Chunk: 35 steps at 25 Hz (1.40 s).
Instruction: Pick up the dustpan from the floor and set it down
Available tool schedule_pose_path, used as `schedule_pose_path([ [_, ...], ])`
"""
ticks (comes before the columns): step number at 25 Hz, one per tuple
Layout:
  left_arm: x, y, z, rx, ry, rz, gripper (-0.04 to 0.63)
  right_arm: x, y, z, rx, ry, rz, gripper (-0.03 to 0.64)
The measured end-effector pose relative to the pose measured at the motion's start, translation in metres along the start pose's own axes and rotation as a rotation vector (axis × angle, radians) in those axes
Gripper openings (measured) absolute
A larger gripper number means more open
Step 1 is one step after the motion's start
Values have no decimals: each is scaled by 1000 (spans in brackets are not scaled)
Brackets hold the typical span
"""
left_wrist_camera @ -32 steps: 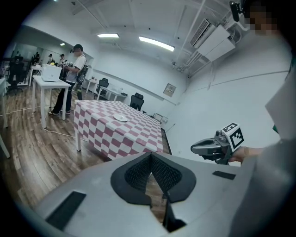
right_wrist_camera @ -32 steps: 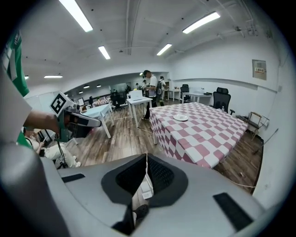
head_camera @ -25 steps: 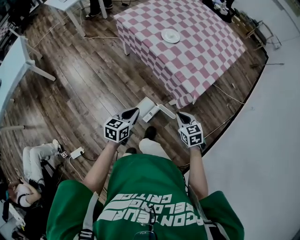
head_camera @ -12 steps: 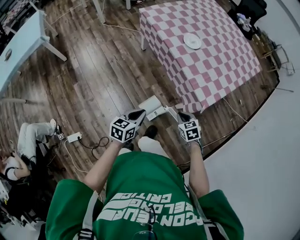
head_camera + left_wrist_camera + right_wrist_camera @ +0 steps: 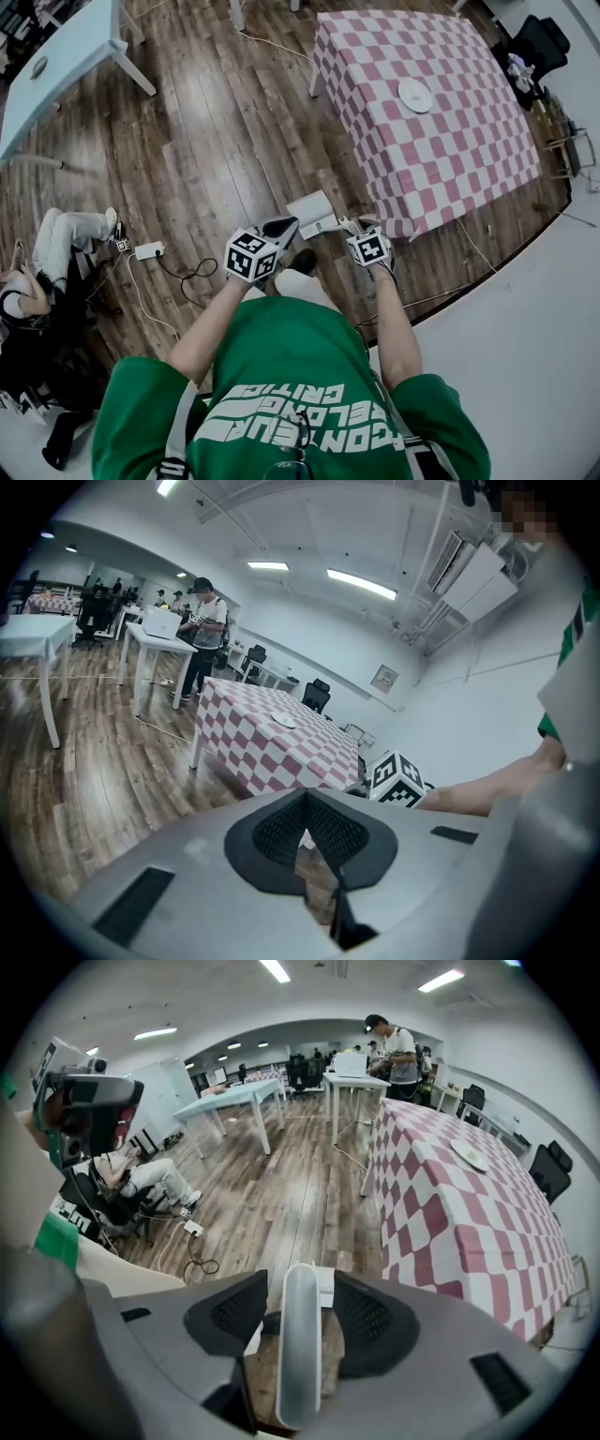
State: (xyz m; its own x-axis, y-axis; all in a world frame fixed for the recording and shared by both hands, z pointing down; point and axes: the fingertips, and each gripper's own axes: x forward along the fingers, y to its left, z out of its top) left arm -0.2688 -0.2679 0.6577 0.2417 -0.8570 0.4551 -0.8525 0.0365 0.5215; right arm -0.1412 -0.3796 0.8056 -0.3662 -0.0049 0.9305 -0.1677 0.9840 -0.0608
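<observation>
In the head view, the dustpan [image 5: 310,208] lay on the floor by the table [image 5: 441,178], at 11 o'clock from the right gripper [image 5: 359,228]. In the left gripper view, the left gripper [image 5: 302,832] was kept pressed together and empty, apparently not needed. In the right gripper view, the jaws had just been spread around the handle [image 5: 300,1363] without pressing on it, probably so it could be grasped.

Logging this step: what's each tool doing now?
Left tool: shut, empty.
Right tool: just opened, white plastic dustpan handle between its jaws, ungripped.
</observation>
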Motion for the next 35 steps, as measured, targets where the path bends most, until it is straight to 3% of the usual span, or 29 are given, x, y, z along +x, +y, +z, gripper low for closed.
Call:
schedule_pose_path([
  [9,3,8,-1,-42,-21,50,3,62,12,-19,-50,224,108,213],
  [15,4,11,-1,-52,-24,69,3,76,-3,-28,-74,316,59,213],
  [22,6,14,-3,-54,-10,76,3,86,5,-29,-59,365,92,212],
  [27,7,15,-4,-60,-9,79,3,87,6,-26,-77,371,61,204],
  [35,1,12,-9,-58,-7,69,3,82,-16,-39,-153,378,-89,107],
])
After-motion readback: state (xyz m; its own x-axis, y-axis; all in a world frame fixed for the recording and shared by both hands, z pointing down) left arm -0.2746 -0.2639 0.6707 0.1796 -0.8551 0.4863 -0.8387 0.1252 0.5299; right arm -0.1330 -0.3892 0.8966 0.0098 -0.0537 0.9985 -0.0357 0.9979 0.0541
